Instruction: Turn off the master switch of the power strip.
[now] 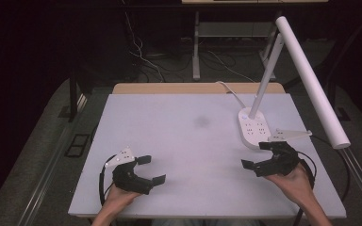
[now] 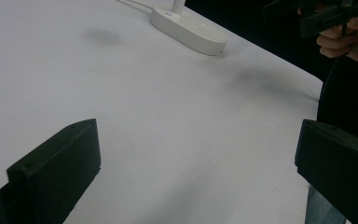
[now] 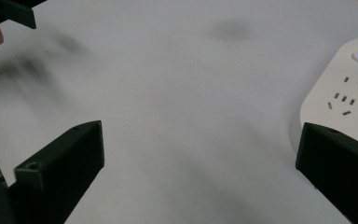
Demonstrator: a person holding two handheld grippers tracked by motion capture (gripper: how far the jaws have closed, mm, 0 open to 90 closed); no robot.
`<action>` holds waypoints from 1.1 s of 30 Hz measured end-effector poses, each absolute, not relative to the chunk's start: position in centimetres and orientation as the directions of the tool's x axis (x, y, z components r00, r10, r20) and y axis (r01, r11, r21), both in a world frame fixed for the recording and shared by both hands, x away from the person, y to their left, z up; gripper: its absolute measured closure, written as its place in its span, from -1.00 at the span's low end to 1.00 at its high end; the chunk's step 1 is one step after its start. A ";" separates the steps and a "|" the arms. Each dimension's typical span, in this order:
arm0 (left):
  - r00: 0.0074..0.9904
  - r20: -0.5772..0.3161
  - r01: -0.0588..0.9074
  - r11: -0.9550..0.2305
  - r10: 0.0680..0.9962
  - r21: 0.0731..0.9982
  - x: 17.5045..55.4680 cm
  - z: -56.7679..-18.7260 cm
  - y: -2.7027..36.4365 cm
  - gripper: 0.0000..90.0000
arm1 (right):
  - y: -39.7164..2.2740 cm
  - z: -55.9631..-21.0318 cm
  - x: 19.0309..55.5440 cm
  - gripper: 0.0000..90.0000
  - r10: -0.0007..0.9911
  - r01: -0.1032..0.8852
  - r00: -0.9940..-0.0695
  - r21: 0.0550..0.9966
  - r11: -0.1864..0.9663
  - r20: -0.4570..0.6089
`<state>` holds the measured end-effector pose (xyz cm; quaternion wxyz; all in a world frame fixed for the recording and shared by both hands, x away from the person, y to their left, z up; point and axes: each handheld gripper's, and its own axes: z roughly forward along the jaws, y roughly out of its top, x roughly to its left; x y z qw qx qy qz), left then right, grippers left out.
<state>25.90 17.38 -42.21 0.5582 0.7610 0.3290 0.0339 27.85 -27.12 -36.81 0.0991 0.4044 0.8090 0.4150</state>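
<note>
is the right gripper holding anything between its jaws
No, the right gripper has its black jaws spread wide with only bare white table between them.

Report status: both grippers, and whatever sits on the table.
Left gripper open, empty. Right gripper open, empty, beside the lamp base. White table otherwise bare; nothing between the jaws.

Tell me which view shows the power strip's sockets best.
The right gripper view: the power strip sits close, its socket slots and lit blue button clear. The high view shows the whole strip small. The left gripper view shows its side, sockets hidden.
</note>
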 end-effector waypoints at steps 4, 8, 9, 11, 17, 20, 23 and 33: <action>0.782 -0.314 0.462 -0.162 0.538 0.872 25.9 -42.2 17.5 -1.00 | -27.0 -36.4 28.5 -0.99 0.741 0.573 -0.651 0.748 0.334 0.168; 0.779 -0.319 0.463 -0.152 0.540 0.873 25.9 -42.2 17.5 -1.00 | -26.8 -36.0 29.1 -0.99 0.741 0.573 -0.651 0.747 0.337 0.164; 0.779 -0.317 0.462 -0.153 0.541 0.874 25.9 -42.2 17.5 -1.00 | -26.8 -35.9 29.2 -0.99 0.740 0.572 -0.652 0.747 0.340 0.163; 0.780 -0.315 0.461 -0.156 0.540 0.874 25.9 -42.2 17.5 -1.00 | -26.7 -35.8 29.5 -0.99 0.741 0.570 -0.654 0.745 0.347 0.155; 0.779 -0.316 0.461 -0.154 0.542 0.874 25.9 -42.2 17.5 -1.00 | -26.6 -35.3 30.3 -0.99 0.746 0.579 -0.647 0.738 0.346 0.157; 0.779 -0.316 0.461 -0.153 0.541 0.874 25.9 -42.2 17.6 -1.00 | -26.5 -35.2 30.8 -0.99 0.750 0.579 -0.644 0.736 0.350 0.150; 0.781 -0.312 0.457 -0.156 0.541 0.876 25.9 -42.2 17.6 -1.00 | -26.4 -35.1 31.3 -0.99 0.751 0.582 -0.644 0.732 0.355 0.147; 0.779 -0.315 0.460 -0.154 0.542 0.874 25.9 -42.1 17.6 -1.00 | -25.9 -35.0 33.1 -0.99 0.758 0.585 -0.641 0.715 0.384 0.117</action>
